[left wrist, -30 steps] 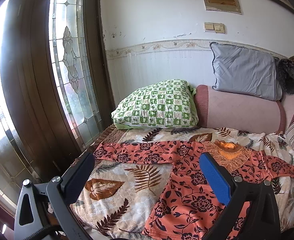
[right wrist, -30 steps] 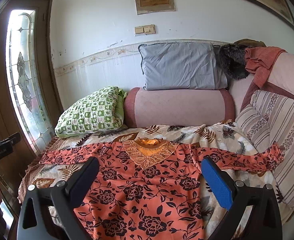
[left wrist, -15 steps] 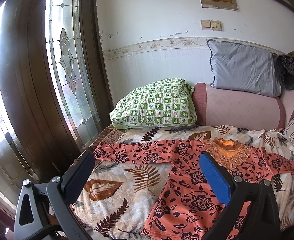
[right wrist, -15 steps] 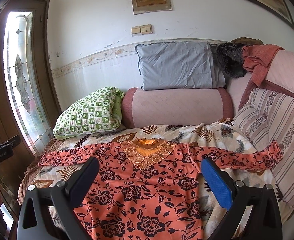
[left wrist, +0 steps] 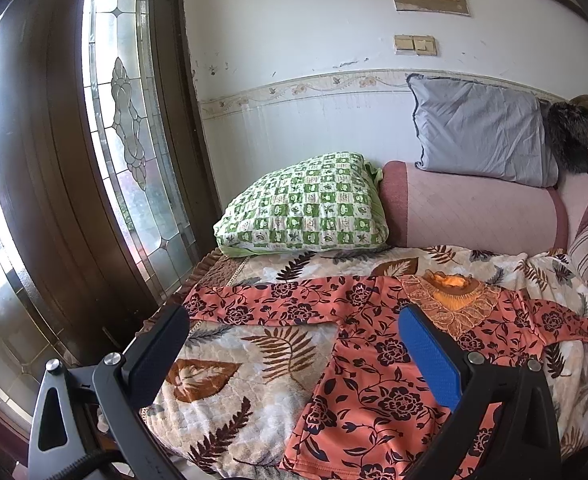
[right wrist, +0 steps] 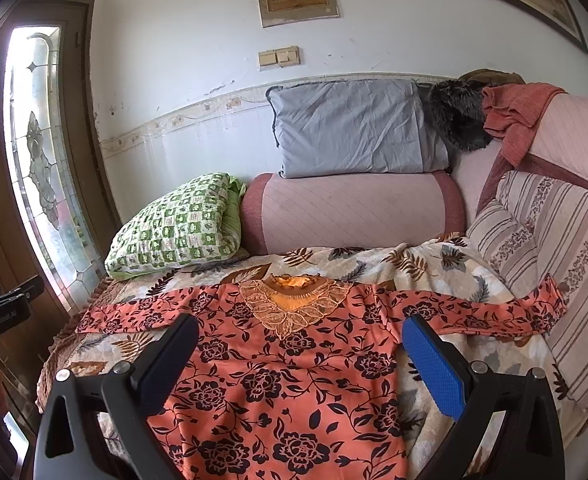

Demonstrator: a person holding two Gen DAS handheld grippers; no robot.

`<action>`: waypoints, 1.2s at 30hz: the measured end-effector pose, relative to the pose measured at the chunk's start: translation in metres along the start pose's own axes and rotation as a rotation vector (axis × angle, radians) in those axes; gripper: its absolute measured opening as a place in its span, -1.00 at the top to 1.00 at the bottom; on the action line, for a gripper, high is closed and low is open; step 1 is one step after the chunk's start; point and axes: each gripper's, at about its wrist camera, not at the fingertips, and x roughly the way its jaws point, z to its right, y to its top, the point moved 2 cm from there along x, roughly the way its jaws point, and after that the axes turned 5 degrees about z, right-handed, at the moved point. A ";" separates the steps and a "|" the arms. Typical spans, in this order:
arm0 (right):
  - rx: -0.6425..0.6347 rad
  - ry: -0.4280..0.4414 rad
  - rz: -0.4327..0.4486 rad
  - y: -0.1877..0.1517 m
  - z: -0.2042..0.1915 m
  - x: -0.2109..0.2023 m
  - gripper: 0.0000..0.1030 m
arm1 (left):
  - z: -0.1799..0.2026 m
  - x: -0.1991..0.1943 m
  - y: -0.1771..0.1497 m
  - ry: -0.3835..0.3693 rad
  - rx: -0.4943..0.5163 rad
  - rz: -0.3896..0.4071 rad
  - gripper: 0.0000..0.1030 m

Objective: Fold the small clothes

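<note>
Leaf-print blanket (right wrist: 434,264): cream, brown fern pattern, covers the sofa seat; everything else lies on it.
Orange floral top (right wrist: 294,380): spread flat face up on the blanket, lace neckline (right wrist: 294,308) toward the sofa back, both sleeves out sideways; right sleeve end (right wrist: 550,300) rides up against the striped cushion (right wrist: 554,240).
Pillows: green checked pillow (left wrist: 302,208) at the door end, grey pillow (right wrist: 350,128) on the pink bolster (right wrist: 354,212); neither touches the top.
Left gripper (left wrist: 294,354): wide open, nothing held, hovers over the top's left side below the left sleeve (left wrist: 262,304).
Right gripper (right wrist: 300,360): wide open, nothing held, hovers over the chest area.
Progress: judged at the start; top laid out, no fold made, no crease visible. Left to do: sleeves in, then body folded.
Versus earlier frames: top in same place and shape; both views sit slightly lower and a bit to the right, jaws same width.
</note>
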 end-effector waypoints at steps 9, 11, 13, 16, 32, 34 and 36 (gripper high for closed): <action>0.004 0.010 -0.015 -0.001 -0.001 0.003 -1.00 | 0.003 0.004 -0.002 0.001 0.011 -0.012 -1.00; 0.003 0.011 -0.017 -0.001 -0.001 0.003 -1.00 | 0.003 0.004 -0.002 0.002 0.012 -0.011 -1.00; 0.004 0.012 -0.016 -0.001 -0.001 0.003 -1.00 | 0.003 0.004 -0.002 0.001 0.010 -0.011 -1.00; 0.005 0.012 -0.017 -0.002 -0.001 0.004 -1.00 | 0.004 0.005 -0.002 0.001 0.012 -0.012 -1.00; 0.008 0.018 -0.034 -0.004 -0.002 0.009 -1.00 | 0.005 0.008 -0.005 0.002 0.021 -0.018 -1.00; 0.005 0.018 -0.034 -0.005 -0.003 0.009 -1.00 | 0.005 0.008 -0.005 0.003 0.022 -0.018 -1.00; 0.007 0.018 -0.035 -0.005 -0.003 0.009 -1.00 | 0.006 0.008 -0.006 0.001 0.024 -0.019 -1.00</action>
